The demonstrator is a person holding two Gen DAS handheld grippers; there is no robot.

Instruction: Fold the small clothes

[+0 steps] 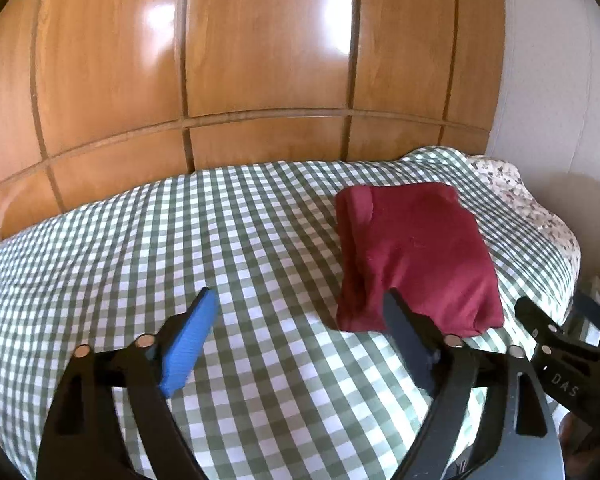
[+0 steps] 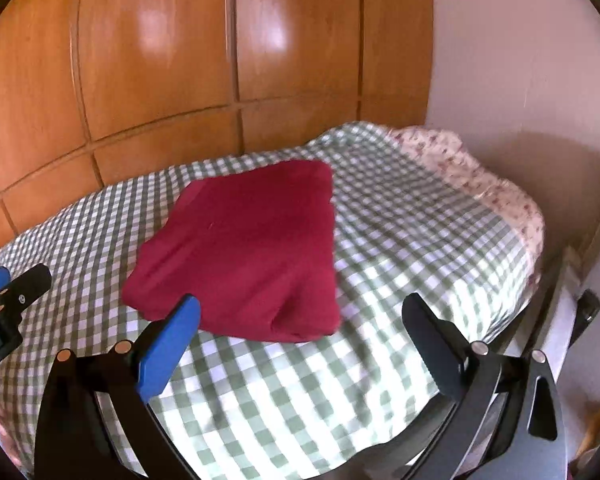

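Note:
A dark red garment (image 1: 416, 256) lies folded into a thick rectangle on the green-and-white checked bedspread (image 1: 204, 240). In the left wrist view my left gripper (image 1: 300, 304) stands open above the bedspread, just short of the garment's near edge, with nothing between its fingers. In the right wrist view the same red garment (image 2: 252, 252) lies ahead and slightly left. My right gripper (image 2: 304, 312) is open wide over the garment's near right corner, not touching it. The right gripper (image 1: 556, 332) also shows at the right edge of the left wrist view, and the left gripper (image 2: 8, 292) at the left edge of the right wrist view.
A wall of glossy wooden wardrobe doors (image 1: 260, 60) rises behind the bed. A floral pillow or sheet (image 2: 472, 172) lies at the bed's far right corner, against a pale wall (image 2: 520, 60). The bed's right edge drops off near the right gripper.

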